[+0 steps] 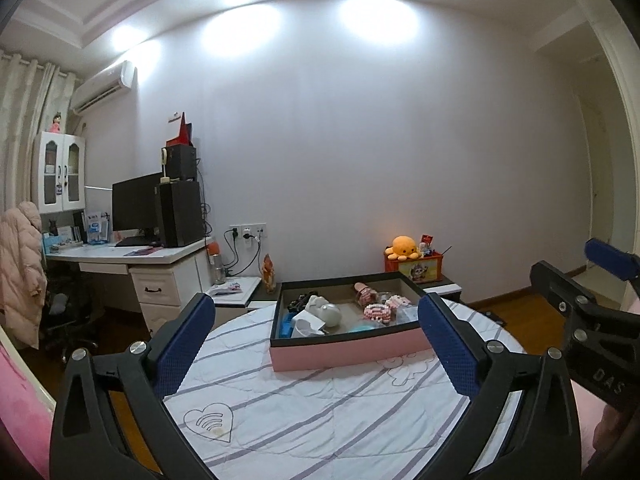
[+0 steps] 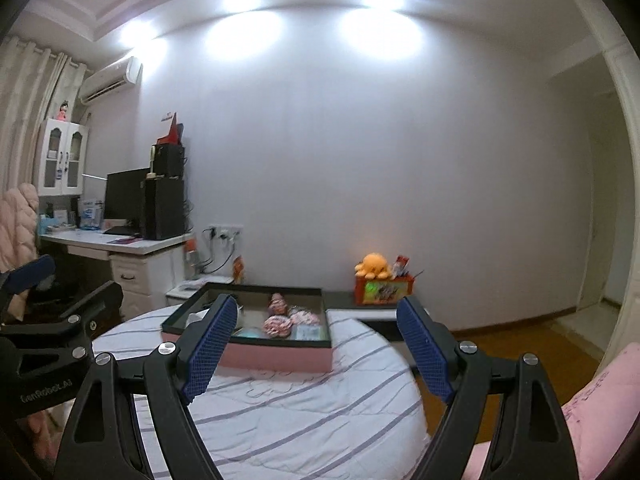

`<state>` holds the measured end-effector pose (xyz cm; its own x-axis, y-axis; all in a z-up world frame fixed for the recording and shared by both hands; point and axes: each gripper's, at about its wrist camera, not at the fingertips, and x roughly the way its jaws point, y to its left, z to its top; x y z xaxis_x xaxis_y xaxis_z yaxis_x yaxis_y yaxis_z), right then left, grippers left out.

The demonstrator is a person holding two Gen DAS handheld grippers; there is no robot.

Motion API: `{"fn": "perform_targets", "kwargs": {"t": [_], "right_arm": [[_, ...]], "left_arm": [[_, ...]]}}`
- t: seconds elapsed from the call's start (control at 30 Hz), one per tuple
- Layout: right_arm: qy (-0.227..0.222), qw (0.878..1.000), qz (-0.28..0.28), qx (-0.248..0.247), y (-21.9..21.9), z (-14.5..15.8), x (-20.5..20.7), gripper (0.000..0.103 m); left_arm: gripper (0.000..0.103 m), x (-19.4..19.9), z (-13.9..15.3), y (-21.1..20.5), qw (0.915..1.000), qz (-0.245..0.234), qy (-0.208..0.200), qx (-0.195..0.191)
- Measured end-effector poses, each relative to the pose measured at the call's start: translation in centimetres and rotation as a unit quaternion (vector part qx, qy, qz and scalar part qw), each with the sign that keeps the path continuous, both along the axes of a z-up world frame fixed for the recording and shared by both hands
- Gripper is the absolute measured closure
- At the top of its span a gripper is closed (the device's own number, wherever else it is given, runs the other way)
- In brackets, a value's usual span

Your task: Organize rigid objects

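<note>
Left hand-held gripper (image 1: 316, 344) hangs over the bed (image 1: 320, 408), jaws spread wide, nothing betw. them. Right hand-held gripper (image 2: 316, 344) same: released, empty, sitting right of the left one. Just beyond both, pink tray (image 1: 352, 350) rests on the striped bedcover, far-centre. Inside: white rounded item (image 1: 324, 310) at left, pink bead pieces (image 1: 378, 312) towards the right, rest too small to tell. Past the bed, orange plush (image 1: 403, 247) on a box (image 1: 414, 267) by the far wall; desk (image 1: 132, 256) w/ monitor (image 1: 134, 206) far left.
</note>
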<state>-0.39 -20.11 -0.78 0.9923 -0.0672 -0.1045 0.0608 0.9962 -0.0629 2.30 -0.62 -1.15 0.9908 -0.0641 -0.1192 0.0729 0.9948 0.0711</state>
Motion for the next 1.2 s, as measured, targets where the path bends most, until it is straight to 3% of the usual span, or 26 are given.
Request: {"fn": "perform_targets", "kwargs": {"t": [0.2,1.2], "right_arm": [[-0.015,1.0,0.006,0.012,0.2,-1.2,-0.8,0.019],[-0.015,1.0,-0.006,0.016,-0.1,-1.8,-0.7,0.019]], "left_arm": [[0.0,0.4,-1.1,0.9,0.9997,0.014,0.013,-0.015],[0.0,1.6,-2.0,1.5,0.9991,0.036,0.022,-0.007]]}}
